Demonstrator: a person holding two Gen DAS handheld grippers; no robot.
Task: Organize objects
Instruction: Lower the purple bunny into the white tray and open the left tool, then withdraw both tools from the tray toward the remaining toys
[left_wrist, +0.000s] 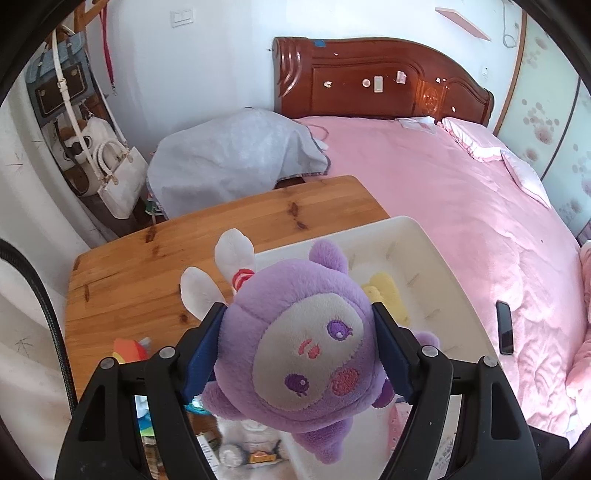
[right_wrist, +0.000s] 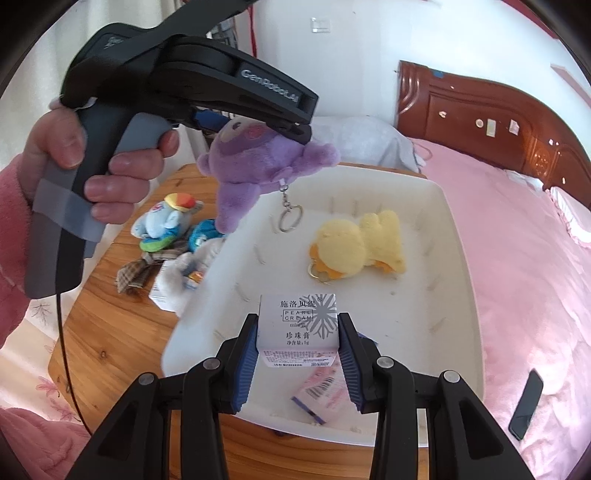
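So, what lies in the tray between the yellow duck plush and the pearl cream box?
Only bare white tray floor. The right wrist view shows nothing between the yellow duck plush and the pearl cream box held by the right gripper.

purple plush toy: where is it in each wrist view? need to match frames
Left wrist view: the purple plush toy fills the lower centre, face to the camera, clamped between the left gripper fingers.
Right wrist view: upper centre-left, hanging from the left gripper above the tray, keyring dangling.
Shared landmark: the white plastic tray with the yellow plush duck inside.
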